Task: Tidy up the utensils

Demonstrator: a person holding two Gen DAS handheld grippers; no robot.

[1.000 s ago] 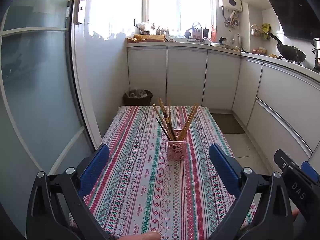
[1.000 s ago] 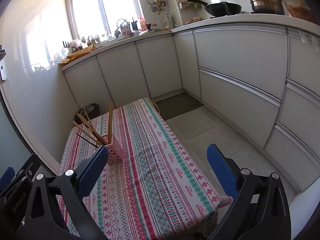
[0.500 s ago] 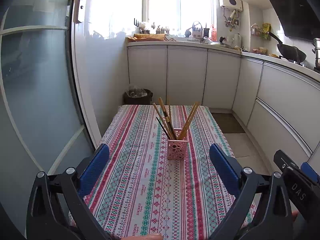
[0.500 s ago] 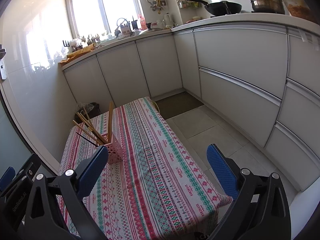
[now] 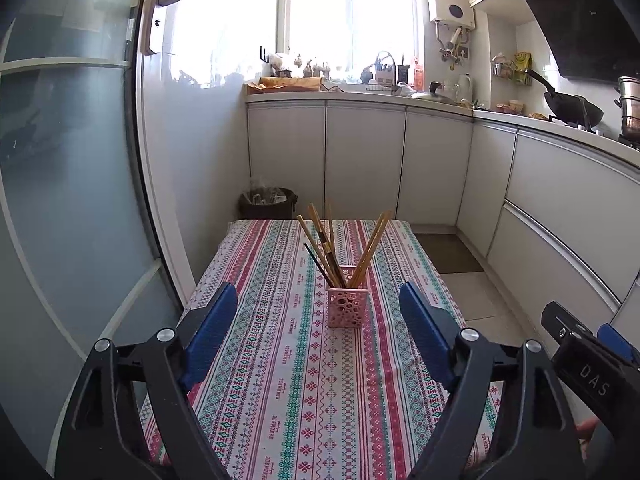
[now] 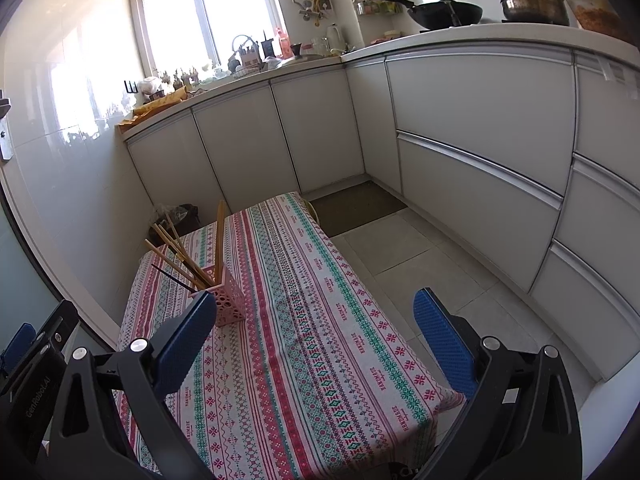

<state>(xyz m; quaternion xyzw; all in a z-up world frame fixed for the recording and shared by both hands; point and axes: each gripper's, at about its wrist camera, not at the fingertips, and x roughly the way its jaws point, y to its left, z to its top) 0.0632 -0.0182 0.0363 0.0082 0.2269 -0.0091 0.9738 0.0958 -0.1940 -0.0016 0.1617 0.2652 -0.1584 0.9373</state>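
A small table [image 5: 280, 380] covered with a striped, patterned cloth is seen in a narrow kitchen, with white cabinets [image 5: 360, 160] behind it and along the right side. A pink perforated holder [image 5: 347, 307] stands upright on the cloth, near the middle of the table's width in the left wrist view and toward the table's left edge in the right wrist view [image 6: 228, 304]. The chopsticks [image 5: 344, 248] are found inside the holder, fanned outward; most are of light wood, and at least one dark stick leans to the left. None lie loose on the visible cloth.

The left gripper [image 5: 318, 322] is held above the near part of the table, pointed toward the holder. Its blue pads [image 5: 212, 328] are spread wide and are closing; nothing is touched by them, and the holder stands beyond the fingertips, seen in the gap between them.

The right gripper [image 6: 316, 340] is held over the near right part of the table. Its pads [image 6: 440, 340] are spread wide and nothing is held; the holder lies just past the left pad in that view, apart from it.

A dark bin [image 5: 268, 202] is noted on the floor beyond the far end of the table.
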